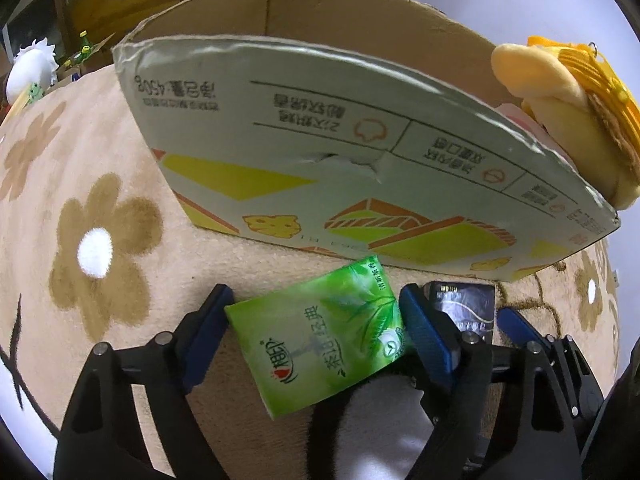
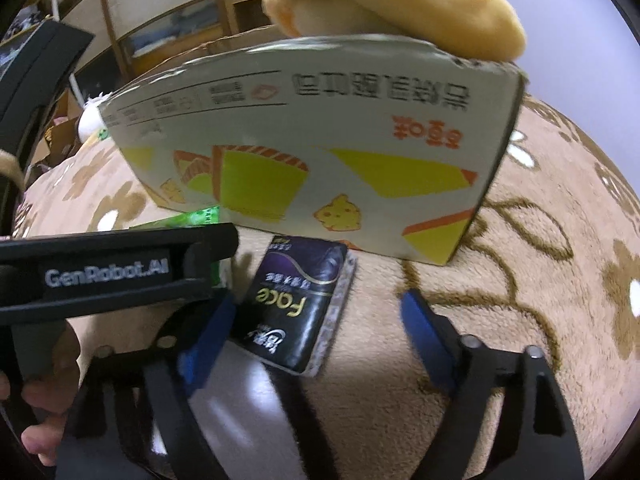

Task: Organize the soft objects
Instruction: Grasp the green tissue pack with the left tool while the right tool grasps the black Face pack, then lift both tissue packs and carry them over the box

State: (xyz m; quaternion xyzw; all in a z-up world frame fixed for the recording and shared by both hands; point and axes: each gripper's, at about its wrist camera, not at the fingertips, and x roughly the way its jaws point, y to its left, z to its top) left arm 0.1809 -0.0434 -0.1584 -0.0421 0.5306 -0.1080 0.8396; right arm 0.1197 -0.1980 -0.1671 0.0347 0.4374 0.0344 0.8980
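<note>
My left gripper [image 1: 316, 308] has its blue pads on both short sides of a green tissue pack [image 1: 320, 336] that lies on the flowered blanket [image 1: 92, 248], just in front of the cardboard box [image 1: 340, 148]. My right gripper [image 2: 316, 320] is open around a dark "Face" tissue pack [image 2: 296, 304]; its left pad [image 2: 208, 336] touches the pack and its right pad stands well clear. The dark pack also shows in the left wrist view [image 1: 466, 308]. A yellow burger plush [image 1: 568, 120] sits on the box's right rim, and also shows in the right wrist view [image 2: 400, 0].
A white plush [image 1: 30, 68] lies at the far left beyond the blanket. Wooden shelving [image 2: 168, 20] stands behind. The left gripper's body [image 2: 100, 276] crosses the right wrist view at left, close to the right gripper. The blanket [image 2: 540, 280] stretches right of the box.
</note>
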